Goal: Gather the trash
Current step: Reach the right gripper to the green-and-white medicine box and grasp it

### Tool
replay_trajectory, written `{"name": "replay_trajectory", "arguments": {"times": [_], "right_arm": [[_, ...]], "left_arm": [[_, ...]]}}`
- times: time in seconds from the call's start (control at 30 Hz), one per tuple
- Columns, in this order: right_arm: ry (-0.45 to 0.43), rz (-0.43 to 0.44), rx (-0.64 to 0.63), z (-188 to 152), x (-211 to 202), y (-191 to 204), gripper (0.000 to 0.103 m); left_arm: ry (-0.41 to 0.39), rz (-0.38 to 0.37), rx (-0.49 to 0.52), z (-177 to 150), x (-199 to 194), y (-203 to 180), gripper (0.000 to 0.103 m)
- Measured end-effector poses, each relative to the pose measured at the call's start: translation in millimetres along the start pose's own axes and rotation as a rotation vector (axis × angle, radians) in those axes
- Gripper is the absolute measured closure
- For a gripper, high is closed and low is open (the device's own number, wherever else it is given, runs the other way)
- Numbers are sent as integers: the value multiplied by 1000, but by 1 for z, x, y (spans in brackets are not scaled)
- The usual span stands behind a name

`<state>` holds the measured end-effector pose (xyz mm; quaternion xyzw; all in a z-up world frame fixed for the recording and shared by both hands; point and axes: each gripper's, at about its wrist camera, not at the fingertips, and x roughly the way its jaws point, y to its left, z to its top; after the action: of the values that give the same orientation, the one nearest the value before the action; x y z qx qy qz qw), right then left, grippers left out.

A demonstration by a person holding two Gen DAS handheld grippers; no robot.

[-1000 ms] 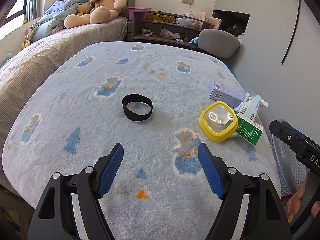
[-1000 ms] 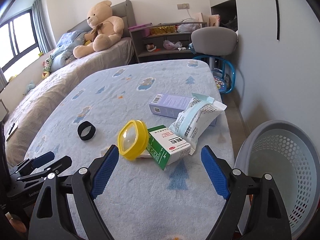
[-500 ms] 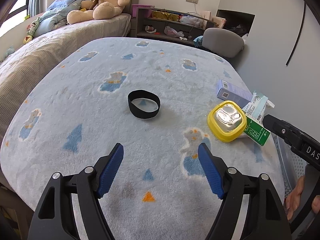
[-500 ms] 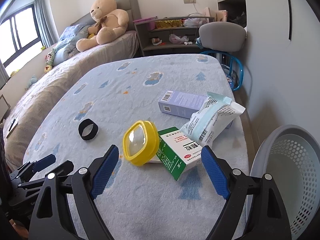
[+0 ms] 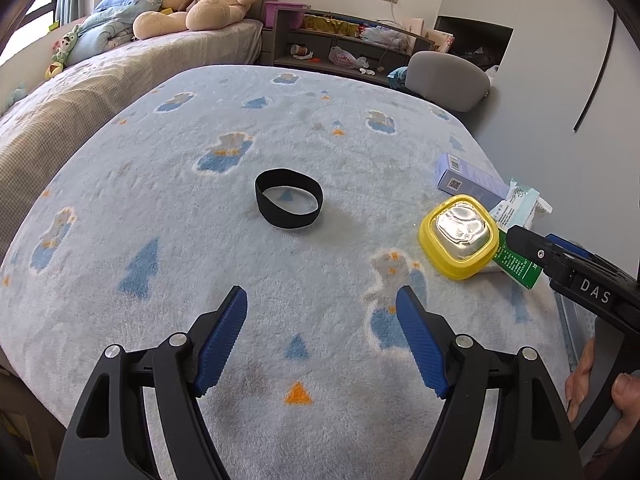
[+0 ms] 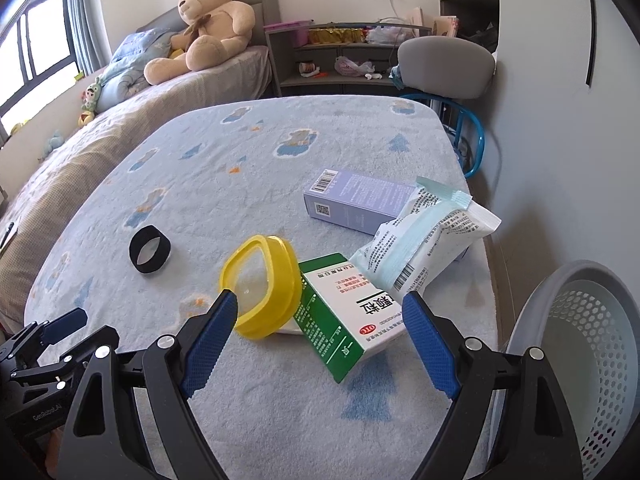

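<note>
- Left wrist view shows the left hand-held gripper (image 5: 322,336) low over a fluffy blue blanket (image 5: 168,184) with little bears and trees on it. Its two blue fingers are wide apart and nothing is between them.
- Ahead of it, a black band (image 5: 289,204) stands on its edge on the blanket, all by itself.
- Farther right lies a pile of trash: a yellow lid (image 5: 460,237), a green and white box (image 5: 516,266) partly under it, a purple box (image 5: 466,180) behind, and a white and blue packet (image 5: 516,206).
- At the right edge, the right hand-held gripper (image 5: 568,264) pokes in, with a person's fingers (image 5: 624,388) on its handle.
- Right wrist view shows the right hand-held gripper (image 6: 316,338) with its fingers wide apart too, holding nothing.
- Its left finger (image 6: 210,346) is just in front of the yellow lid (image 6: 262,286), which leans on the green and white box (image 6: 348,312). I cannot tell if they touch.
- The packet (image 6: 424,244) rests on that box and on the purple box (image 6: 356,200).
- A white basket (image 6: 580,344) with holes sits to the right, beside the blanket's edge.
</note>
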<state>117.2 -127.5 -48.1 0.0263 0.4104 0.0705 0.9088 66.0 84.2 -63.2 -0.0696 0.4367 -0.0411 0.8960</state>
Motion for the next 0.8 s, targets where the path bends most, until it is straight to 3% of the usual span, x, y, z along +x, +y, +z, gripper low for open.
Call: {"name": "replay_trajectory", "arguments": {"times": [0.53, 0.8], "right_arm": [[42, -66, -61, 1, 19, -9, 25], [57, -52, -69, 1, 26, -8, 30]], "left_arm": [[5, -5, -1, -2, 2, -1, 29], [10, -5, -5, -1, 2, 0, 29]]}}
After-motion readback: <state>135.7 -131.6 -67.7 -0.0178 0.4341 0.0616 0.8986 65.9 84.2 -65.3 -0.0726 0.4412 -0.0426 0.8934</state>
